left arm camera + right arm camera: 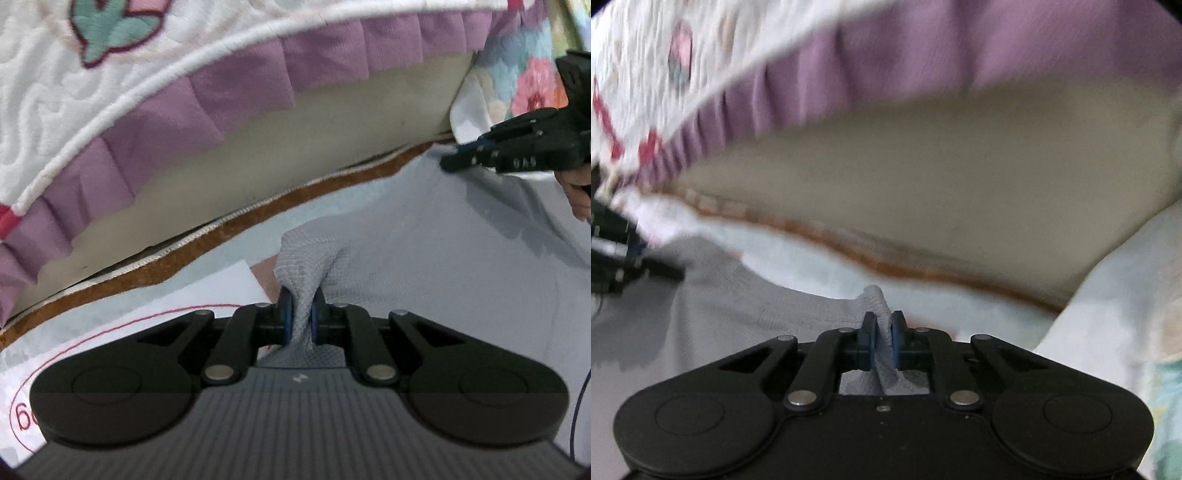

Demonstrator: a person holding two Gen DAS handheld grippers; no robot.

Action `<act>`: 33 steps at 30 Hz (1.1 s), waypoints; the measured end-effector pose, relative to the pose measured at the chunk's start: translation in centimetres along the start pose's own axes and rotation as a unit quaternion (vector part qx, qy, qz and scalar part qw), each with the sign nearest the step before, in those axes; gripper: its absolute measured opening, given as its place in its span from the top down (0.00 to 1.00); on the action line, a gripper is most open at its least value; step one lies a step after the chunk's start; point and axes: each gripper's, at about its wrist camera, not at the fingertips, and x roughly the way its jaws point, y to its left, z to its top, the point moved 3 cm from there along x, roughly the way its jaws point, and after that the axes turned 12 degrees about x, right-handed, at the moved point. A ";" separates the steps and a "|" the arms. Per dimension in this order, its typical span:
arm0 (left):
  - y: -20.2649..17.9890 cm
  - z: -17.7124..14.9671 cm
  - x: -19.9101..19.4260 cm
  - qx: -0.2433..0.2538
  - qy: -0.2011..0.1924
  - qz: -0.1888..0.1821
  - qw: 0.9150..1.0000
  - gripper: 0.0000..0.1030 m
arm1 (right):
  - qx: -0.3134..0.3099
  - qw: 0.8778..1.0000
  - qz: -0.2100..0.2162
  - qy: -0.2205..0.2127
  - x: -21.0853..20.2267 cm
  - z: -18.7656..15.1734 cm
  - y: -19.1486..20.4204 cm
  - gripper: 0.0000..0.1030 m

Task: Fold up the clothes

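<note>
A pale grey waffle-knit garment (424,258) lies spread on a light sheet. My left gripper (300,314) is shut on a pinched-up fold of its edge, which bunches between the blue pads. In the right wrist view the same grey garment (713,306) stretches to the left, and my right gripper (882,334) is shut on another raised fold of it. In the left wrist view, the right gripper (458,157) shows at the far right, held by a hand, its tips at the garment's far edge. The left gripper (661,273) appears blurred at the left edge of the right wrist view.
A white quilt with a purple ruffle (207,99) hangs over a beige mattress side (295,147) straight ahead, edged below by a brown trim (207,243). A white paper with a red line (147,302) lies under the left gripper. Floral bedding (524,74) sits at the right.
</note>
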 end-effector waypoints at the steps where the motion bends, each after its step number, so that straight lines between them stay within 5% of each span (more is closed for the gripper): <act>1: 0.3 -0.1 -0.1 -0.004 -0.002 -0.001 1.000 0.91 | 0.007 1.000 0.001 -0.019 -0.6 0.3 -0.2 0.91; 4: 0.7 -0.3 0.8 -0.012 0.009 0.009 1.000 0.86 | -0.003 0.999 -0.009 -0.039 -0.9 0.1 0.1 0.91; 11: 2.3 -1.1 1.1 -0.020 0.006 0.058 0.998 0.77 | -0.011 0.999 -0.046 -0.008 2.2 -0.4 0.6 0.91; 14: 5.1 -1.6 0.3 -0.083 0.007 0.063 0.995 0.77 | -0.012 0.998 -0.061 -0.003 2.7 -0.5 0.5 0.90; 18: 8.9 -3.2 -1.9 -0.140 0.014 0.117 0.983 0.78 | -0.004 0.991 -0.132 -0.029 2.4 -0.2 -0.8 0.60; 21: 9.9 -5.7 -5.2 -0.166 0.008 0.122 0.978 0.71 | 0.064 0.986 -0.144 -0.049 0.8 0.5 -2.8 0.56; 24: 10.1 -9.7 -8.8 -0.210 0.011 0.123 0.970 0.58 | 0.107 0.986 -0.112 -0.057 -1.4 0.3 -3.1 0.50; 27: 10.4 -14.3 -11.7 -0.225 0.039 0.175 0.958 0.45 | 0.116 0.988 -0.094 -0.035 -2.5 -1.0 -1.8 0.48; 30: 11.2 -18.2 -13.2 -0.232 0.098 0.243 0.937 0.45 | 0.113 0.991 -0.075 -0.014 -2.7 -3.7 0.9 0.48; 33: 11.4 -21.1 -16.2 -0.279 0.103 0.254 0.920 0.45 | 0.089 0.995 -0.052 -0.010 -3.3 -6.2 4.6 0.48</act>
